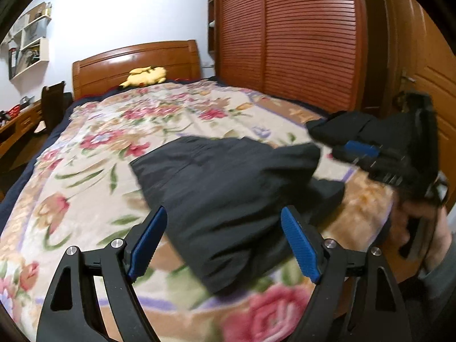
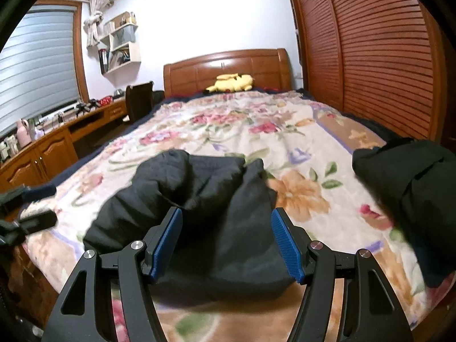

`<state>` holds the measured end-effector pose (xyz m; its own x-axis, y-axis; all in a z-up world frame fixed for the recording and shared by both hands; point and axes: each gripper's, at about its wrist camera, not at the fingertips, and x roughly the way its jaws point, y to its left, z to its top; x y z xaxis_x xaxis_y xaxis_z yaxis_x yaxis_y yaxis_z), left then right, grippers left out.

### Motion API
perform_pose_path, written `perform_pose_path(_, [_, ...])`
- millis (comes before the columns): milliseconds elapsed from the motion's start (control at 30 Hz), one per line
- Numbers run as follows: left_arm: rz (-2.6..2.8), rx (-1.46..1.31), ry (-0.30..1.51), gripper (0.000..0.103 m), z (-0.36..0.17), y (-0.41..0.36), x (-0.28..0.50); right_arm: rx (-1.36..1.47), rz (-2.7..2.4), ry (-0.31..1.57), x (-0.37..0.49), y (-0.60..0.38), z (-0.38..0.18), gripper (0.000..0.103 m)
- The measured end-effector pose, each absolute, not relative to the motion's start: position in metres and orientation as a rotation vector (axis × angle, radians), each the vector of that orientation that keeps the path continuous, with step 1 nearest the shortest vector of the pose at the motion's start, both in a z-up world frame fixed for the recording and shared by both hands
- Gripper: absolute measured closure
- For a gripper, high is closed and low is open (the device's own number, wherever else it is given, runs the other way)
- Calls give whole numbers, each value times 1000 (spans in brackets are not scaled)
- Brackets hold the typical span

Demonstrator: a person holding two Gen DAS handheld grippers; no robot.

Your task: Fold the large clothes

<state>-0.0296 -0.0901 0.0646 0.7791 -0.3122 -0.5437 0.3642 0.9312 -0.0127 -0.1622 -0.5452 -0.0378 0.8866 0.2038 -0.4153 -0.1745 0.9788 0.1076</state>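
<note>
The dark, puffy quilted jacket (image 2: 205, 208) lies crumpled on the floral blanket (image 2: 228, 119) of the wooden bed, near the foot edge where I stand, and it sits straight ahead of both my tools. My right hand-held gripper (image 2: 226, 245) hangs over the near end of it with jaws spread wide and nothing between them; the garment's bulk fills the gap in that view. My left hand-held gripper (image 1: 226, 248) is likewise wide apart and empty, just above the jacket's (image 1: 236, 196) near left corner. The garment's long axis seems to run away from me and slightly leftward, toward the headboard, so I judge the right tool is the nearer one to its middle, the left nearer its edge. A second dark bundle of padded fabric (image 2: 413, 196) lies to the right, apart from the main mass across a strip of bare blanket; I cannot tell whether it is a sleeve of the same jacket. The cloth looks soft, thick and lumpy, partly doubled over itself, not yet a neat fold.
</note>
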Motion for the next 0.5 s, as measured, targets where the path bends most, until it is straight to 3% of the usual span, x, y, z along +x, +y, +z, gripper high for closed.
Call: perform_pose_path(500, [-292,33,611,20,25,-39,-31,73,291,385,-136,-513,-35,36])
